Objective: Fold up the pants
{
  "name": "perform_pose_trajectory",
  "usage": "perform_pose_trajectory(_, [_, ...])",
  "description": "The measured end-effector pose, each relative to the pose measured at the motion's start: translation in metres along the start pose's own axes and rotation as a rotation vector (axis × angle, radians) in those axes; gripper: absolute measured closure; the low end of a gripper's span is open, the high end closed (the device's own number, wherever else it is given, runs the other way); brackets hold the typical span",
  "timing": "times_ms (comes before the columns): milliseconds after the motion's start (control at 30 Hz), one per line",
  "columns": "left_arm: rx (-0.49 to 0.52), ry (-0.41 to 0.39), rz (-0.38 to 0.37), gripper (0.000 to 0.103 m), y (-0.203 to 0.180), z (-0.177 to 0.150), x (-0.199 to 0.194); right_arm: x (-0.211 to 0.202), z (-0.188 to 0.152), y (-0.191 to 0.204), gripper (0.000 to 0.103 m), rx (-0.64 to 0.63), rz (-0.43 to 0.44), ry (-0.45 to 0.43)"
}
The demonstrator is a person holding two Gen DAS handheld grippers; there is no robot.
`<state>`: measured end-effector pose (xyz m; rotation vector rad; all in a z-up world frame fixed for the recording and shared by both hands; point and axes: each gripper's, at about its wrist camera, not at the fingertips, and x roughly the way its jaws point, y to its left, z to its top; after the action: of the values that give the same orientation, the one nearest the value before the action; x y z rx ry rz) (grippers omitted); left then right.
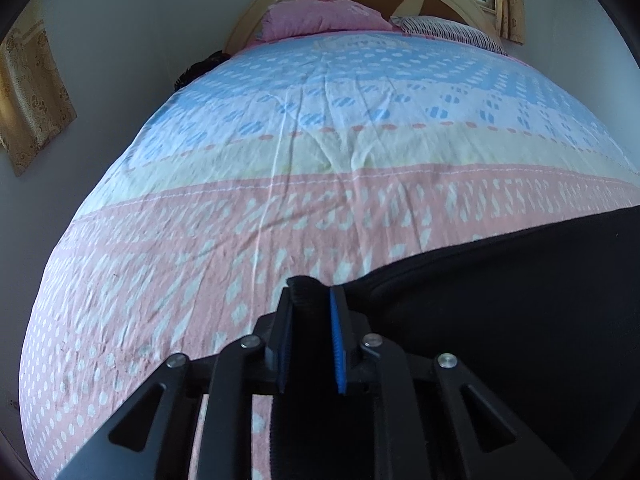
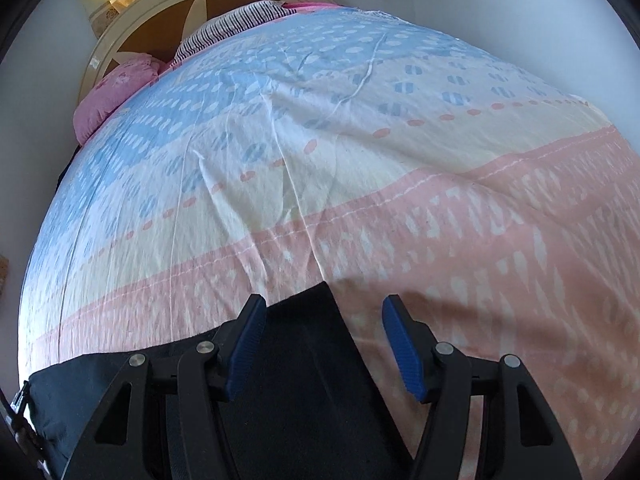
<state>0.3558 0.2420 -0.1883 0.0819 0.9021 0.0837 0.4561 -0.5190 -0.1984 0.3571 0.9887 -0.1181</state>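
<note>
Black pants (image 1: pixel 512 292) lie on the bed's pink band, spreading to the right in the left wrist view. My left gripper (image 1: pixel 310 300) is shut on a bunched edge of the pants, which sticks up between its blue pads. In the right wrist view the pants (image 2: pixel 304 360) lie under and left of my right gripper (image 2: pixel 324 312). That gripper is open, its blue-padded fingers (image 2: pixel 400 344) spread on either side of the pants' far corner, just above the fabric.
The bedsheet (image 1: pixel 320 148) has pink, cream and blue bands with wrinkles. A pink pillow (image 1: pixel 320 20) and a striped pillow (image 1: pixel 452 30) lie against the curved headboard (image 2: pixel 168 12). Curtains (image 1: pixel 28 96) hang on the walls. A dark object (image 1: pixel 200 68) sits at the bed's left edge.
</note>
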Motion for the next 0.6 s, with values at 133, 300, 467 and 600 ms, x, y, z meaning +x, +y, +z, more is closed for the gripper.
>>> perform_pose_trajectory(133, [0.001, 0.006, 0.004, 0.086, 0.000, 0.001, 0.001, 0.004, 0.002, 0.002, 0.058, -0.015, 0.043, 0.007])
perform_pose_trajectory(300, [-0.008, 0.010, -0.025, 0.089, 0.000, 0.003, 0.001, 0.003, -0.001, 0.014, 0.095, -0.058, 0.082, 0.020])
perform_pose_trajectory(467, [-0.058, -0.040, -0.086, 0.092, 0.008, 0.003, -0.012, -0.025, -0.005, 0.017, 0.097, -0.071, 0.082, -0.066])
perform_pose_trajectory(600, [-0.094, -0.103, -0.128, 0.092, 0.018, 0.002, -0.031, -0.057, -0.007, 0.005, 0.098, -0.055, 0.079, -0.156])
